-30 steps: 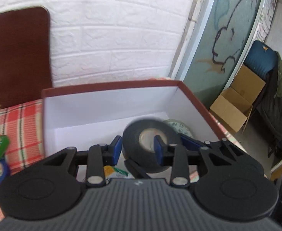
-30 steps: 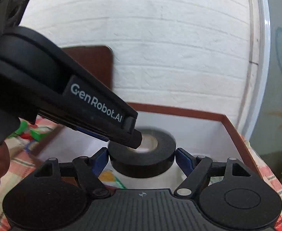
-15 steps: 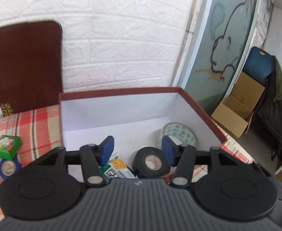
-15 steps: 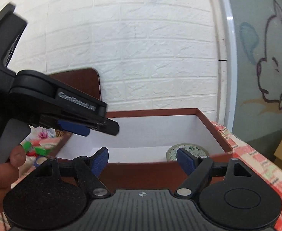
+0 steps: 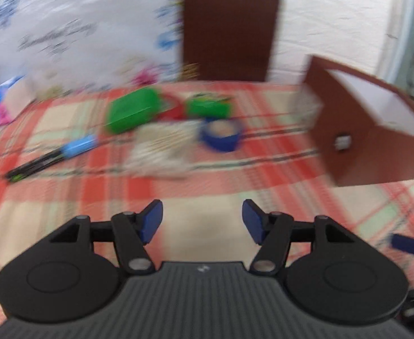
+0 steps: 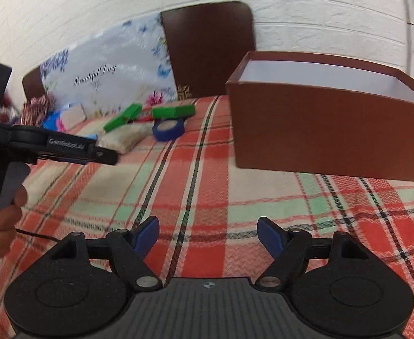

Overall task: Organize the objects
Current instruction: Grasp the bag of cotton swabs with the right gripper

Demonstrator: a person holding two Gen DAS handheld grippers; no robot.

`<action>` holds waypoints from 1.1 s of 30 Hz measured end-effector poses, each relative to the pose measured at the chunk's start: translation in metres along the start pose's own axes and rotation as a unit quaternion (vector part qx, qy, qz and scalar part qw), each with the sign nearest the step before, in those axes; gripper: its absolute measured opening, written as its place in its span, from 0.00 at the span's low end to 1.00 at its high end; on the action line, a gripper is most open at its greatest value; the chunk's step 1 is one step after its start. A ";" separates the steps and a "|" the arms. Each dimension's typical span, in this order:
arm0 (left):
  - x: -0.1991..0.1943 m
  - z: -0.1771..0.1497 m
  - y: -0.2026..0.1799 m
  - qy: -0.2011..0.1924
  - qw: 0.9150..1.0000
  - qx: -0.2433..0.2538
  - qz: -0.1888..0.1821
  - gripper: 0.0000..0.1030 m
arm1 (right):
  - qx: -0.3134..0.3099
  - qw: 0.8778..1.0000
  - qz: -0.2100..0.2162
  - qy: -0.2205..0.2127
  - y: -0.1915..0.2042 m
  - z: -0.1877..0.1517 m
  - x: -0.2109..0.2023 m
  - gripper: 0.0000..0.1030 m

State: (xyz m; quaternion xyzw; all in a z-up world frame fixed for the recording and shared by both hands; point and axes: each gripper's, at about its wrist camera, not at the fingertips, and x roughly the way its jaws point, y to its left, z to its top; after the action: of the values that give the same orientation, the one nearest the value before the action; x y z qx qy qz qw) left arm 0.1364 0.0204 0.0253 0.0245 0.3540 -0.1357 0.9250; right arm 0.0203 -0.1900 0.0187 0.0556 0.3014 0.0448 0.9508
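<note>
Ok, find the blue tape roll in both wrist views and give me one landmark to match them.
Left wrist view: the blue tape roll lies on the plaid cloth just above centre, blurred, in front of a green box.
Right wrist view: it sits left of centre in the upper half, again just in front of that green box.
Shared landmark: the brown box, to the right of the roll in both.

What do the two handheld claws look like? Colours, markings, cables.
Both identical: the left claw and right claw are matte black plastic with blue pads, a ribbed grey top and silver pivot pins. Side view shows white GenRobot.AI lettering, a pistol grip and a thin black cable.
</note>
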 end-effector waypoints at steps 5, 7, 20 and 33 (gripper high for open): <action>0.008 -0.014 0.070 -0.002 0.996 -0.051 0.072 0.63 | -0.015 1.000 -0.009 0.020 0.013 -0.001 0.008 0.74; 0.006 -0.018 0.085 -0.017 0.995 -0.062 0.081 0.67 | -0.013 0.999 -0.016 0.023 0.013 -0.003 0.011 0.74; -0.008 -0.043 0.152 -0.080 0.969 -0.173 0.155 0.76 | -0.068 0.996 0.050 -0.005 0.070 0.054 0.083 0.74; -0.002 -0.043 0.146 -0.083 0.973 -0.154 0.151 0.79 | 0.034 0.992 0.117 0.041 0.110 0.100 0.176 0.31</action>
State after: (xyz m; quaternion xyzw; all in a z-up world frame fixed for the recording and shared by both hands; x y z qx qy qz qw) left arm 0.1463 0.1675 -0.0130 -0.0765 0.2849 0.0606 0.9536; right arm 0.2162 -0.0679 0.0145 0.1211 0.3328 0.1478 0.9234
